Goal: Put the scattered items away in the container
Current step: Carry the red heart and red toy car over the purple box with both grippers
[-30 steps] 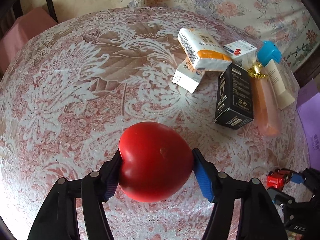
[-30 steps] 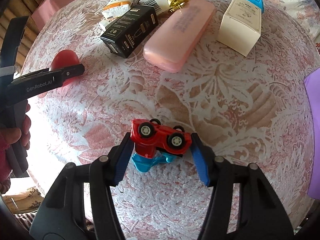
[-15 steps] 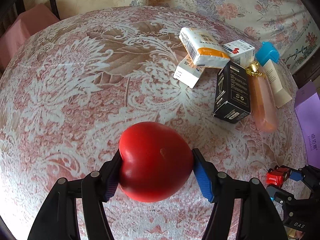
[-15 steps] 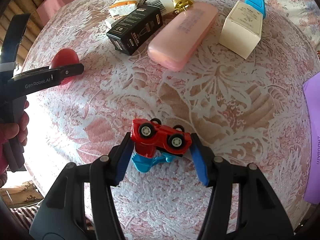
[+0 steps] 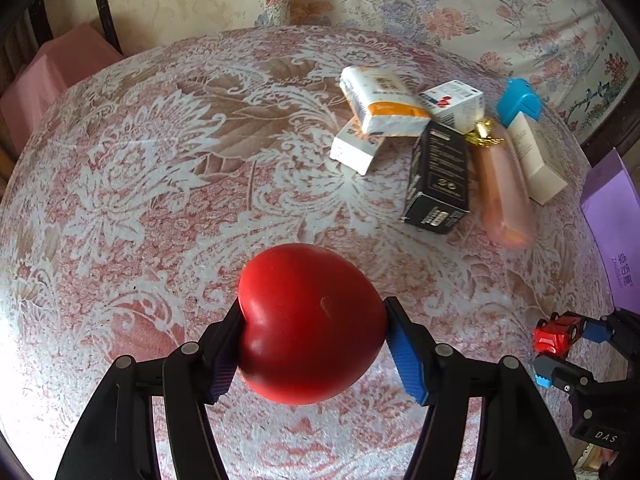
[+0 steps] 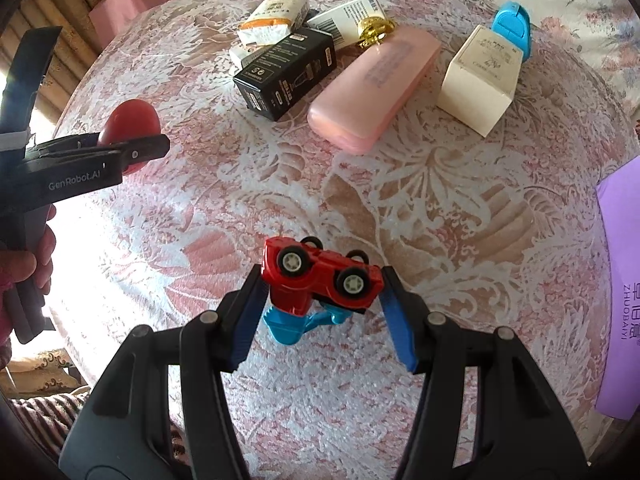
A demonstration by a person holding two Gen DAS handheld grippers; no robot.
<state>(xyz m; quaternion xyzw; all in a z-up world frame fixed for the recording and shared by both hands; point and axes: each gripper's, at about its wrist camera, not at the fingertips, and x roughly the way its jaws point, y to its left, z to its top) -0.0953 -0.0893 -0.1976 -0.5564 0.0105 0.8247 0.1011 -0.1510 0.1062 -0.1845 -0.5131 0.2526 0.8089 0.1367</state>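
Left gripper (image 5: 312,344) clamps a tomato (image 5: 310,322), right gripper (image 6: 322,296) pinches a toy car (image 6: 320,280); boxes and the pink case (image 6: 374,86) wait (purple container (image 6: 620,280) barely visible).

tomato (image 5: 310,322): glossy red
toy car (image 6: 320,280): red, white wheels, blue part
tablecloth (image 5: 160,200): pink-red with white lace floral
case (image 6: 374,86): pale pink
box (image 6: 286,72): black
container (image 6: 620,280): purple
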